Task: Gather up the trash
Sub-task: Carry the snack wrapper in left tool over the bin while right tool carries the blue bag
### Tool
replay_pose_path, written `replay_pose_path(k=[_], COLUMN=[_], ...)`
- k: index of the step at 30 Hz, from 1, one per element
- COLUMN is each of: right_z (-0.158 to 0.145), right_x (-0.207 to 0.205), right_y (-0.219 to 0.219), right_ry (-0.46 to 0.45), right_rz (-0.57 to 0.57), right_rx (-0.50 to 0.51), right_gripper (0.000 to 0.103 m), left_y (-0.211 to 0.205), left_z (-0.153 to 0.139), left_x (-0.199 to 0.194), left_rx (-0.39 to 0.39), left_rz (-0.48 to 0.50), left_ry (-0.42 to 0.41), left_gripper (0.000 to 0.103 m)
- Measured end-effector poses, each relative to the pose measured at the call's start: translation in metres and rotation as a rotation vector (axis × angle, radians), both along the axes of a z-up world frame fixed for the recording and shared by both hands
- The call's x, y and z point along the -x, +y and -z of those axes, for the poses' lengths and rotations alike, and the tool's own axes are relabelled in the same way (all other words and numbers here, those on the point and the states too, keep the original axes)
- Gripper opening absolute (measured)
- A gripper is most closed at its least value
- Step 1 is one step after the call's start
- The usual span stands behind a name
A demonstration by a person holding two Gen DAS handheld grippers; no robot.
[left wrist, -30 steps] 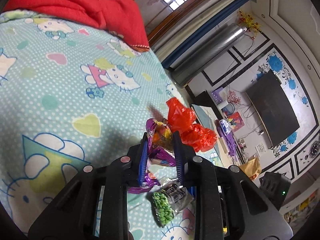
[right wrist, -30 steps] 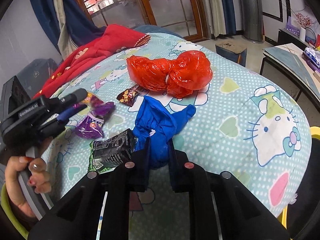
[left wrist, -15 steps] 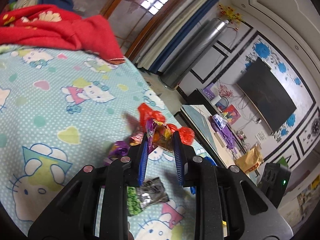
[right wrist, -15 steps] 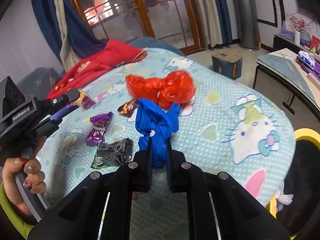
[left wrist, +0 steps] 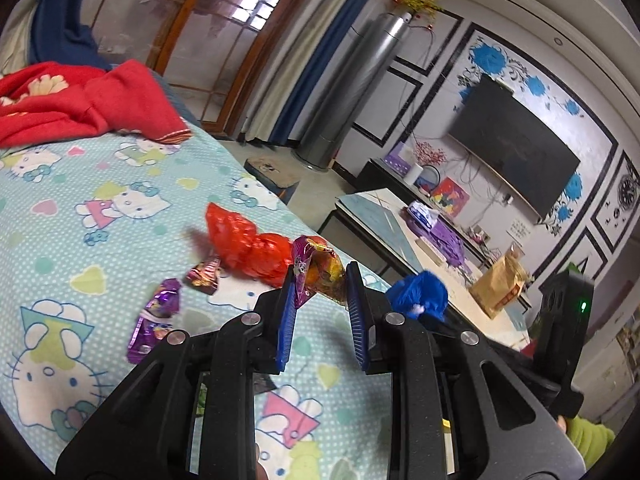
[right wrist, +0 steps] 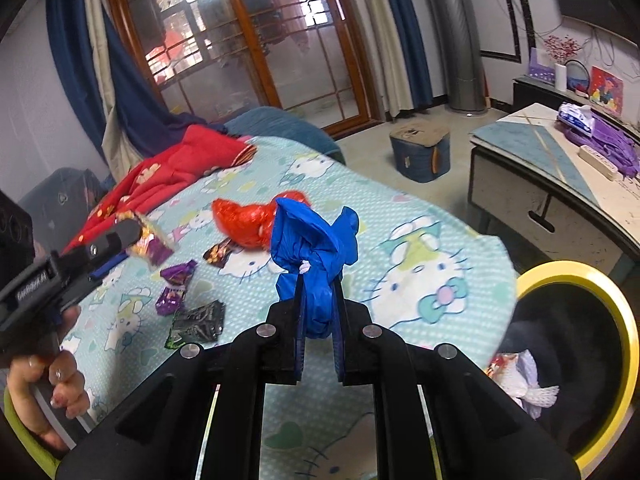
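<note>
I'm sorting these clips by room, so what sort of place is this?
Probably a lived-in home room, a bedroom and sitting room in one: a bed under a cartoon-cat sheet, a wall TV above a low cabinet, and curtained glass doors.

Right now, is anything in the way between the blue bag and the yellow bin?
Nothing visible is. The right gripper holds the blue bag lifted above the bed. The yellow-rimmed bin sits low to its right, past the bed's edge, with its mouth open.
</note>
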State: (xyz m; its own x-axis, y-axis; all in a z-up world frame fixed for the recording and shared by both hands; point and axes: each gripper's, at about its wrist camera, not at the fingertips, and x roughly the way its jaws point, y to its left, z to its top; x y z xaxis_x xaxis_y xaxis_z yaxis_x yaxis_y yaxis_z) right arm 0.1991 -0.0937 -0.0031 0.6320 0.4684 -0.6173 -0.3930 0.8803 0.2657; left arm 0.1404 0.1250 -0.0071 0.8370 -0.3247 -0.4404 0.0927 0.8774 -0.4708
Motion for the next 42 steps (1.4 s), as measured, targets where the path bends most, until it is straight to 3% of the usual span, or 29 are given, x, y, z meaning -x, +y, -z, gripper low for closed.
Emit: replay_pose_path(k=[9, 42], right_z=[-0.016, -0.01], right_x=[0.003, 0.022], right_y=[-0.03, -0.135], right_ry=[-0.049, -0.042], right_rz=[0.041, 0.209], right_rx=[0.013, 0.037], right_gripper=[0.011, 0.011], left_y=[-0.033, -0.123], left_z=[-0.003, 0.002], left_x=[0.002, -0.001], left_rx=[-0.048, -0.185], left_rz=[0.065, 0.233], left_ry=[-0.017, -0.021], left_gripper=[0.017, 0.017])
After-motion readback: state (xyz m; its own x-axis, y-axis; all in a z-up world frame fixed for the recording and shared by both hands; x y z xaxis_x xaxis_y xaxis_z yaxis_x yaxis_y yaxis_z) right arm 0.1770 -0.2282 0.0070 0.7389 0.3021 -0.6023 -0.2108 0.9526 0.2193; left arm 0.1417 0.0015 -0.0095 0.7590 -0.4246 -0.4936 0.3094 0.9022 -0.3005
